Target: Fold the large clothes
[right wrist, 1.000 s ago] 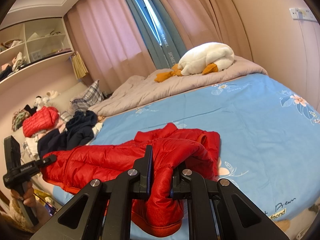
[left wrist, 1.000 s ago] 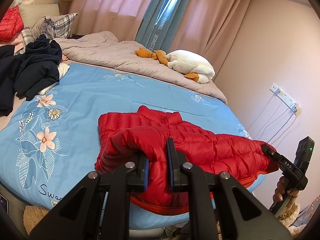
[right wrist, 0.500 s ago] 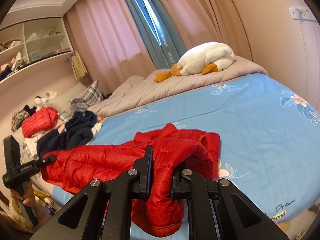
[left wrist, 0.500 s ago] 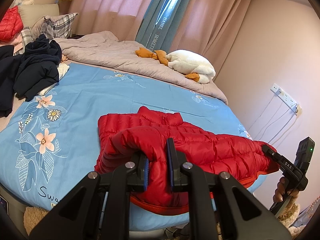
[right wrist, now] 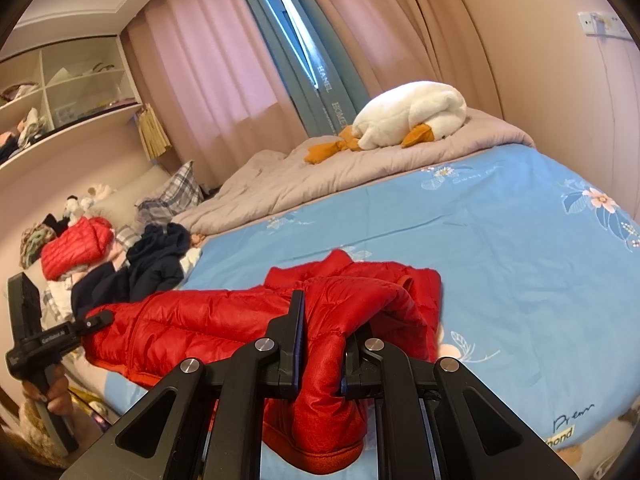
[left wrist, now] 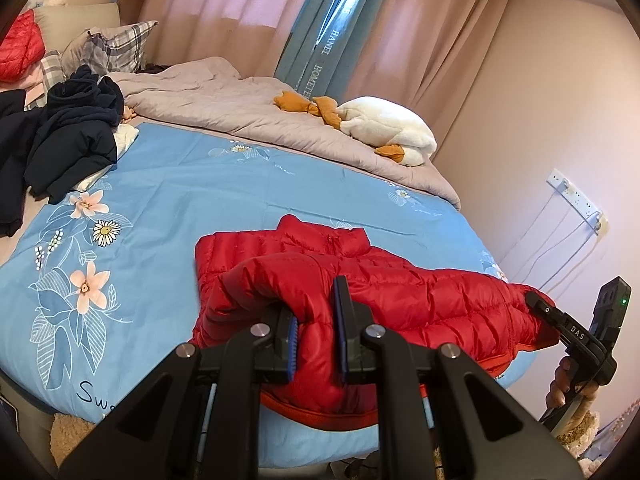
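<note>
While both pinch sleeves, red jacket [left wrist: 400, 296] lies crosswise along bed edge (collar pointing away).

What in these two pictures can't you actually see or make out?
- Left wrist view: the red jacket's near hem runs behind the left gripper.
- Right wrist view: the cuff hangs behind the right gripper; the shelf items are too small to name.
- Both views: curtain lettering is cut off by folds.
</note>
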The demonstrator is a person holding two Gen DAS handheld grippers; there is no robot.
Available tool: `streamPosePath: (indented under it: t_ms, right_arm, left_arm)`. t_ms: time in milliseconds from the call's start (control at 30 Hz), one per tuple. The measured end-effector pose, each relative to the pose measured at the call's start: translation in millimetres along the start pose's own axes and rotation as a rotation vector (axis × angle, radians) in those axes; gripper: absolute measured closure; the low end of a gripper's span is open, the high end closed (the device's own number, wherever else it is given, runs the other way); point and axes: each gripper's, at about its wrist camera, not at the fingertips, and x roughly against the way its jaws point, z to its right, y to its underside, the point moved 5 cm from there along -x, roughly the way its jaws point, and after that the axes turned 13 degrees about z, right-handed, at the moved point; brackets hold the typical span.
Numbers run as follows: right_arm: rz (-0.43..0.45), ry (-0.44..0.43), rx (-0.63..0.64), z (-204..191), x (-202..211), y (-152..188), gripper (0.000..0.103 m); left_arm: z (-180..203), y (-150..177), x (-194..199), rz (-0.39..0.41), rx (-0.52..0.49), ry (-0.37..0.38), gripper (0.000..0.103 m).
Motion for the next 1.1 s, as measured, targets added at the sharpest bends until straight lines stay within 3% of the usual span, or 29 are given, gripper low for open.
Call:
streamPosePath:
  t_ms: [1100]
  right_arm:
    - [-0.038, 0.056, -0.012, -2, -29, -10, 0.09]
  left_arm:
    - [-9, -29, -50, -0.064, 0.01, -0.008, 0.088]
